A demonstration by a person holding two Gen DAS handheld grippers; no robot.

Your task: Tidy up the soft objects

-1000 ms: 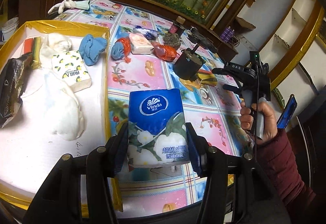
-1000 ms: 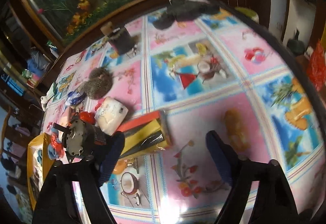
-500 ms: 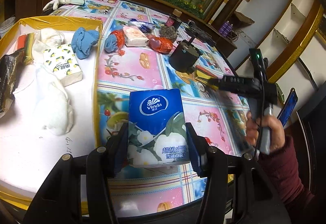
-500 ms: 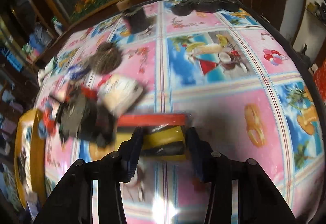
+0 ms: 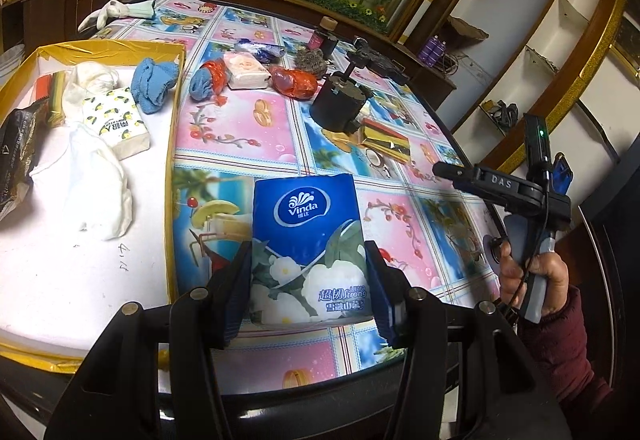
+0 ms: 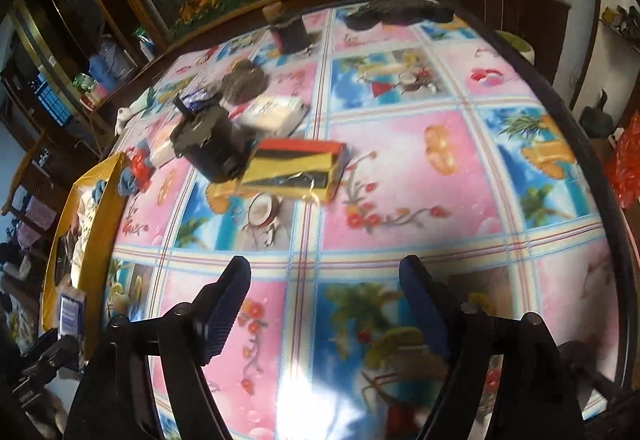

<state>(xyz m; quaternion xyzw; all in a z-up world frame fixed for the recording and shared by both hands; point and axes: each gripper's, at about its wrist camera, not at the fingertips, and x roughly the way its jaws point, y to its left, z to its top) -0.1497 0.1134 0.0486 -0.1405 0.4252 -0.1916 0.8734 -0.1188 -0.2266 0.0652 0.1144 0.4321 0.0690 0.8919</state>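
Clamped on both sides of the tissue pack (image 5: 308,244), the left gripper (image 5: 307,292) holds it upright above the near edge of the table (image 5: 280,144), its blue Vinda face toward the camera and its lower half between the blue pads (image 5: 234,296). Just left of the pack lies the tray (image 5: 173,128), gold-rimmed with a white floor; in it are a lemon-print tissue pack (image 5: 120,122), a white cloth (image 5: 100,192), a blue sock (image 5: 154,82) against the rim, and a dark bag (image 5: 16,156) at the far left. Beyond the pack, on the bright patterned tablecloth, sit a second blue sock (image 5: 200,84) wrapped partly in red, a pale tissue pack (image 5: 246,70), a red bag (image 5: 294,80), a steel scourer (image 5: 312,58), and a black cylinder (image 5: 340,104) touching a yellow-red packet (image 5: 386,140). To the right of the pack, a hand (image 5: 528,276) in a maroon sleeve grips the right gripper's handle. The right gripper (image 6: 326,304) has its fingers spread wide and empty over the tablecloth, with the same packet (image 6: 296,170) well ahead of them beside the cylinder (image 6: 212,144). From that view the pack (image 6: 71,310) shows at the far left beside the tray (image 6: 96,232).
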